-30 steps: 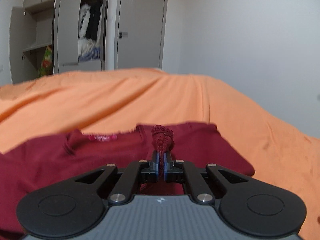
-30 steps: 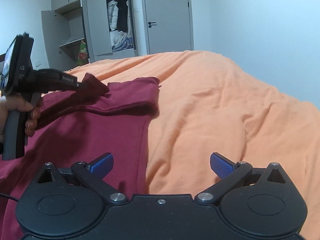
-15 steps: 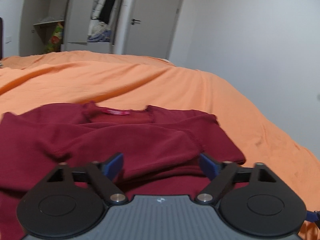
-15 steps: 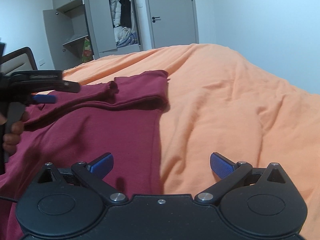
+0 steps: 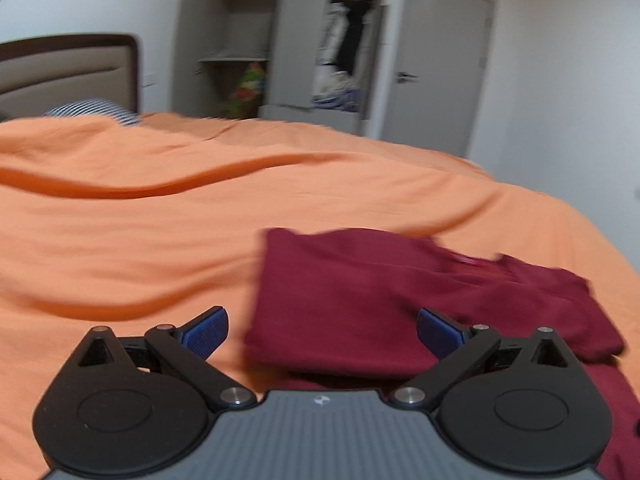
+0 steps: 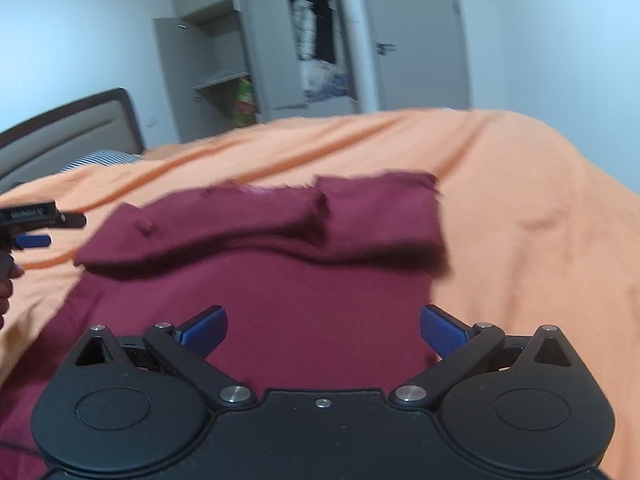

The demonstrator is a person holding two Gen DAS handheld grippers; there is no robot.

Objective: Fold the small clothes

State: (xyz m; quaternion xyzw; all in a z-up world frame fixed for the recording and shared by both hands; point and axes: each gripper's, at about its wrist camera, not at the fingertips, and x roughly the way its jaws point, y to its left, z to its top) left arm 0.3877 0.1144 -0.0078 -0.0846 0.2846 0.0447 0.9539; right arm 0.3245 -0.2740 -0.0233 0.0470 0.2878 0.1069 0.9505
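Lying flat on the orange bedspread (image 6: 540,208): a maroon long-sleeved top (image 6: 280,288), both sleeves folded in across the chest, cuffs meeting near the collar label (image 6: 260,189).

Hovering over the lower body of the top with blue pads spread wide and gripping nothing: the right gripper (image 6: 322,330). Hanging just off the garment's left edge, likewise gaping and empty: the left gripper (image 5: 322,330), its near pad over bare bedspread (image 5: 120,240), its far pad over maroon cloth (image 5: 360,300). Showing at the far left of the right wrist view, beside part of a hand (image 6: 6,280): the same left tool, side-on.

Judging from the layout: sleeve folds finished, body fold not yet begun. Calling next, probably, for pinching the hem at two corners and carrying it up toward the collar, keeping both sleeves from sliding out.

Remaining out of sight: the hem itself, hidden below both gripper bodies, so no telling how straight it is lying. Smearing most edges: motion blur in both views, leaving the collar label an indistinct pink streak. Standing open behind the bed: a wardrobe (image 6: 312,40), contents hard to make out; peeking past the headboard (image 5: 68,64), a striped pillow (image 5: 96,110).
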